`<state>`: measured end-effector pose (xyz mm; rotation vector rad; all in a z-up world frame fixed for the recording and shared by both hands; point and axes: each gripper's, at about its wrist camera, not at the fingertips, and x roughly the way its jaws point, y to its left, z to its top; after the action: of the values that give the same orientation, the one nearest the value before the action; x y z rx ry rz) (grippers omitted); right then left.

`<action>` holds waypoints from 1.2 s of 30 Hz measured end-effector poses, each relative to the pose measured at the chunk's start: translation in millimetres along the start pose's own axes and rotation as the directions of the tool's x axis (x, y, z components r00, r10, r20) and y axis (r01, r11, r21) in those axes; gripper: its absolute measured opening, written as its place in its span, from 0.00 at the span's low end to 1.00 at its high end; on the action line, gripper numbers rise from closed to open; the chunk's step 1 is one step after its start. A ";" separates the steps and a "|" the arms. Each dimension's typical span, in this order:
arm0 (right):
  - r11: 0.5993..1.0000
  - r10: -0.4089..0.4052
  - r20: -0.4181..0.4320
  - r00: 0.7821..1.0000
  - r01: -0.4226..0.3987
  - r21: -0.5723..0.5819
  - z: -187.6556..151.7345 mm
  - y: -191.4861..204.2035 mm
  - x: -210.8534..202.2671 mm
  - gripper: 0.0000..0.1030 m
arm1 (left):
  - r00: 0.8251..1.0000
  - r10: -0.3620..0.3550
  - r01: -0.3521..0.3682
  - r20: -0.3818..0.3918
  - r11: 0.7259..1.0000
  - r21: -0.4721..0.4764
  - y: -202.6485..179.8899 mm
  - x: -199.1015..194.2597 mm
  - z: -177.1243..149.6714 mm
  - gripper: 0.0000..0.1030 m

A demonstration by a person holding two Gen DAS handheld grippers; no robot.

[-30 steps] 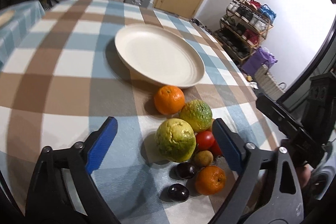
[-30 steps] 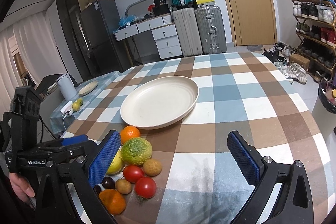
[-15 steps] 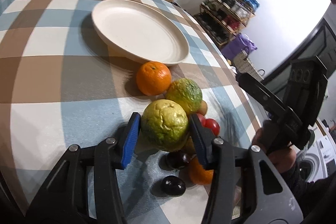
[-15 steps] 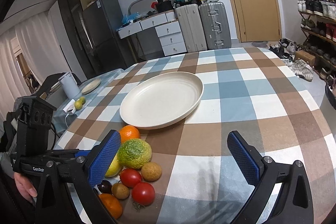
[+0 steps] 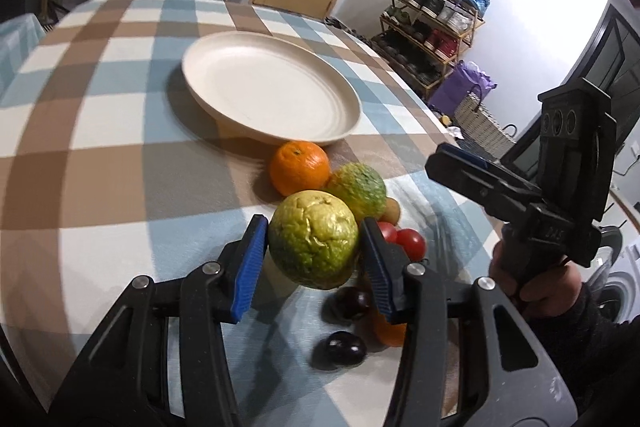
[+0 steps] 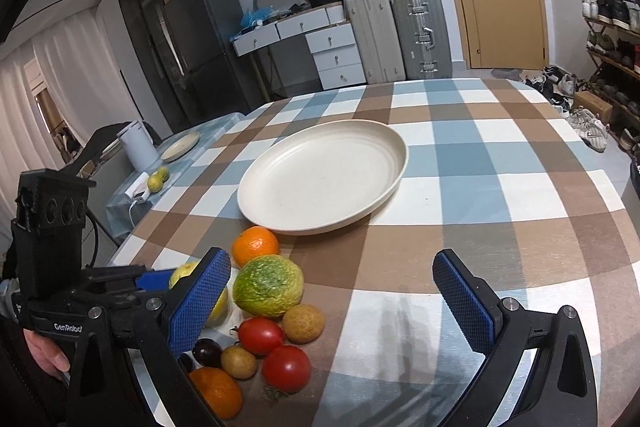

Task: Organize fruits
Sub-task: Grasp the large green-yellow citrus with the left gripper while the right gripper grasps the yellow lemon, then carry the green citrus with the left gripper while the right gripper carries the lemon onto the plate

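Note:
My left gripper (image 5: 314,247) is shut on a big yellow-green citrus (image 5: 313,244) and holds it just above the checked tablecloth. Behind it lie an orange (image 5: 299,167), a second green citrus (image 5: 357,187), two red tomatoes (image 5: 404,238), two dark plums (image 5: 340,346) and another orange, half hidden. The empty cream plate (image 5: 344,105) sits beyond them. My right gripper (image 6: 336,301) is open and empty, right of the fruit pile (image 6: 268,285); the plate (image 6: 394,163) lies ahead of it. The held citrus (image 6: 182,273) peeks out behind its left finger.
The right gripper's body and hand (image 5: 560,219) hover at the right of the left wrist view. A side table with a white kettle (image 6: 136,147), a small plate and two fruits stands left. Suitcases, drawers, a door and a shoe rack (image 5: 436,11) line the room.
My left gripper closed its jaws on the yellow-green citrus and has lifted it slightly off the cloth. The right gripper stayed open and shifted only slightly.

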<state>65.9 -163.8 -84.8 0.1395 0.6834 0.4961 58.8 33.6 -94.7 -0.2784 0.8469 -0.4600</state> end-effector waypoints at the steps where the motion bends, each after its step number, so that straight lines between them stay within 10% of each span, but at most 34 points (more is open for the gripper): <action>1: 1.000 0.006 -0.012 1.000 -0.006 -0.002 0.5 1.6 1.9 1.00 | 1.000 0.013 -0.013 0.007 1.000 0.001 1.0 -3.9 -0.8 0.43; 22: 0.992 0.031 -0.219 0.975 -0.058 -0.116 0.5 45.5 54.1 0.96 | 0.982 0.150 -0.147 0.117 0.989 -0.033 40.0 -60.6 -6.8 0.43; 36: 0.991 -0.027 -0.295 0.955 -0.014 -0.136 -6.0 50.2 71.1 0.50 | 0.981 0.150 -0.145 0.127 0.988 -0.048 39.3 -64.4 -6.4 0.43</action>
<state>89.6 -85.8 -115.8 -0.0690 0.9397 0.5619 27.9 99.3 -72.9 -0.2759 0.7438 -0.2842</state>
